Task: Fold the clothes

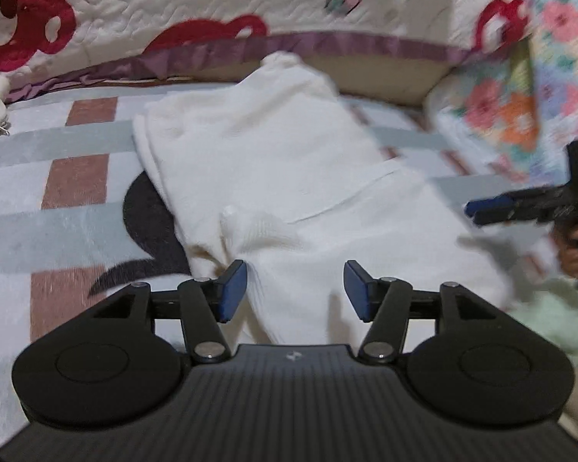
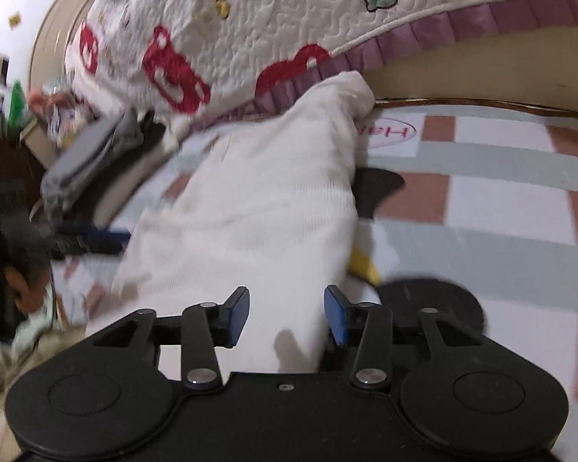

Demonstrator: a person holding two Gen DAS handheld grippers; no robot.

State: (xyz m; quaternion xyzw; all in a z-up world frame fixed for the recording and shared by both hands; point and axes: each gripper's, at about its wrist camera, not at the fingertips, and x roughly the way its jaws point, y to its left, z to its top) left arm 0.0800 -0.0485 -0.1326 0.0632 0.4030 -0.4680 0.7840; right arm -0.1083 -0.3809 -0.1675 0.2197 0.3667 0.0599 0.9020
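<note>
A white knit garment point(image 1: 273, 146) lies folded over on a checked blanket point(image 1: 77, 177), its far end up against a quilt. My left gripper point(image 1: 296, 292) hovers over the garment's near end, jaws open, cloth lying below the gap and neither blue pad pressing on it. In the right wrist view the same garment point(image 2: 258, 200) stretches away from my right gripper point(image 2: 286, 315), which also stands open above the cloth with nothing clamped. The right gripper point(image 1: 493, 208), in a hand, appears at the right edge of the left wrist view. The left gripper point(image 2: 92, 236) shows blurred at the left of the right wrist view.
A white quilt with red bears and a purple frill point(image 1: 212, 7) rises behind the garment. A floral blanket point(image 1: 520, 107) hangs at the right. Grey folded items point(image 2: 84, 165) and clutter sit at the left in the right wrist view. Pale green cloth point(image 1: 551, 319) lies nearby.
</note>
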